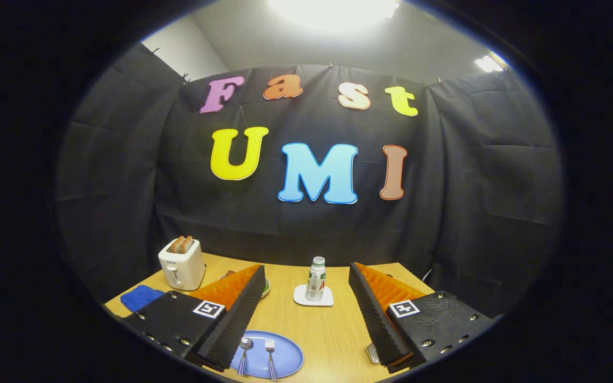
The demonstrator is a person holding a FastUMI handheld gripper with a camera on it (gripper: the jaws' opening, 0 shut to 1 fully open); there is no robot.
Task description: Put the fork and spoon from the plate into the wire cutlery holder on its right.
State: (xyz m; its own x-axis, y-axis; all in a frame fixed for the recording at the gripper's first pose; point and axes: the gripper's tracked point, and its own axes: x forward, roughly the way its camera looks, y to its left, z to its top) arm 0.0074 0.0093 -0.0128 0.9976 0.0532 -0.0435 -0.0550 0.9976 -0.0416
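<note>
Claw [306,298] spread wide, holding nothing; spoon [245,354] and fork [271,357] lie on the plate [288,356] (blue) below.

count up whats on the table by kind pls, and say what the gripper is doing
cutlery: 2, spoon and fork on the blue plate
plates: 1, blue plate
toasters: 1, toaster with toast in it
bottles: 1, bottle
coasters: 1, coaster under the bottle
cloths: 1, blue cloth
wire holders: 1, wire cutlery holder, mostly hidden
total: 8
gripper: open, holding nothing
</note>
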